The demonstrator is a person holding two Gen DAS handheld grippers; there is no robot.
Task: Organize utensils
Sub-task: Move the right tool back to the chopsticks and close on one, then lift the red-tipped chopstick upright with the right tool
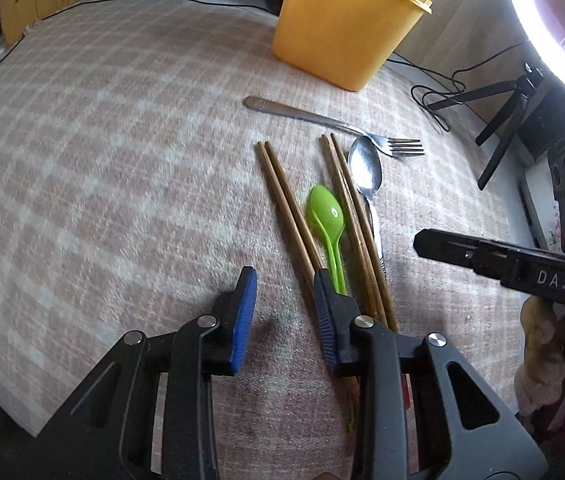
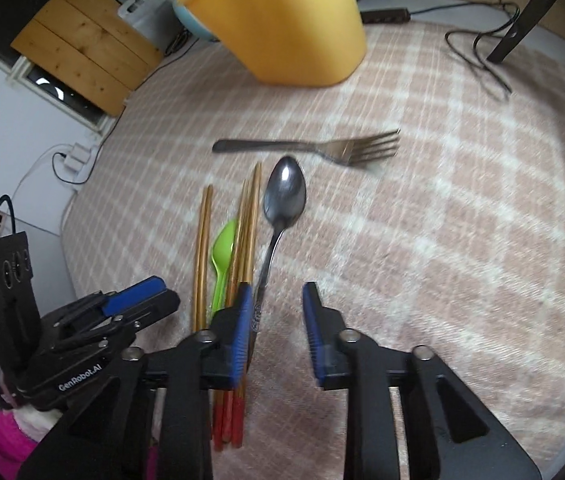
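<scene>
Left gripper's fingers stand parted on bare cloth, holding nothing; the nearer chopstick pair lies just right of them, running near-to-far. Right gripper, also parted, straddles the metal spoon handle.

— How does the left gripper stand?
— Tilted steeply down, its blue pads apart with nothing pressed between them (a clear gap shows).
— And the right gripper?
— Also pitched down, jaws parted, its pads gripping nothing.
— Are the two close?
— Side by side; each one shows at the edge of the other's view.
</scene>
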